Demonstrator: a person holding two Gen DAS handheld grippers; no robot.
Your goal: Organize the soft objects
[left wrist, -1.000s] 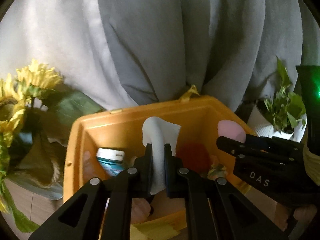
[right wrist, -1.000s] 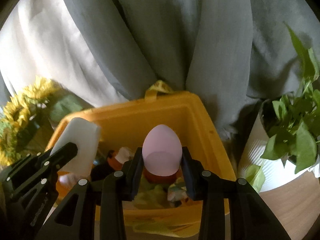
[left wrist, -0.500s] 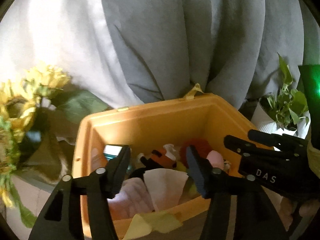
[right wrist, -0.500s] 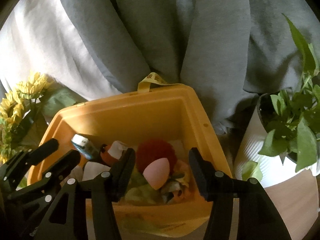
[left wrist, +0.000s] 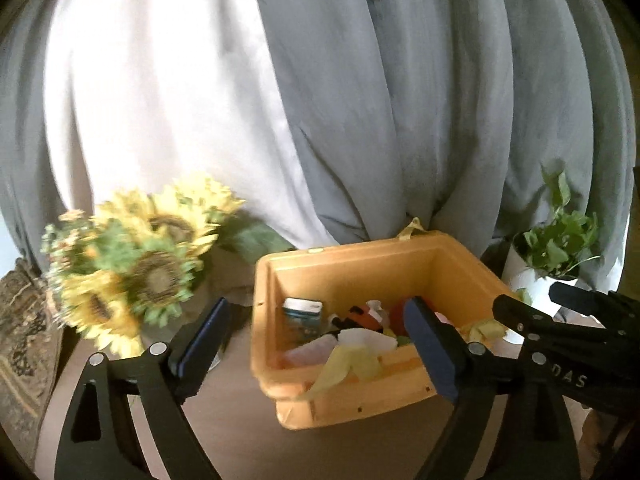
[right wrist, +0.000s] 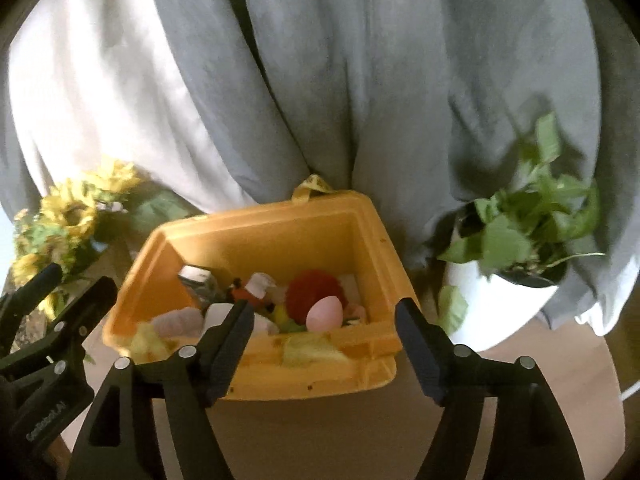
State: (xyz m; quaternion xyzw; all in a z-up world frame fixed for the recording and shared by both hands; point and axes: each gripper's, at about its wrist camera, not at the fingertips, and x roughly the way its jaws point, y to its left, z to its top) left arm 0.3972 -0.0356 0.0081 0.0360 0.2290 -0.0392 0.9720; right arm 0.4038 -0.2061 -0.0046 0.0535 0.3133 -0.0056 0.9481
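An orange bin (left wrist: 360, 256) (right wrist: 372, 248) stands on the table and holds several soft items. In the right wrist view a pink egg-shaped sponge (right wrist: 325, 312) lies next to a red pom-pom (right wrist: 314, 290). A white sponge (left wrist: 366, 338) lies near the bin's front wall in the left wrist view. My left gripper (left wrist: 316, 344) is open and empty, pulled back in front of the bin. My right gripper (right wrist: 324, 344) is open and empty, in front of the bin's near wall. Each gripper shows at the edge of the other's view.
A bunch of sunflowers (left wrist: 136, 272) (right wrist: 68, 216) stands left of the bin. A white pot with a green plant (right wrist: 520, 248) (left wrist: 556, 248) stands to its right. Grey and white curtains (left wrist: 360, 100) hang behind. Yellow cloth (left wrist: 352, 364) drapes over the bin's front rim.
Both grippers opened and dropped their loads into the bin: the left let go of the white sponge, the right the pink egg sponge. Both then drew back from the bin.
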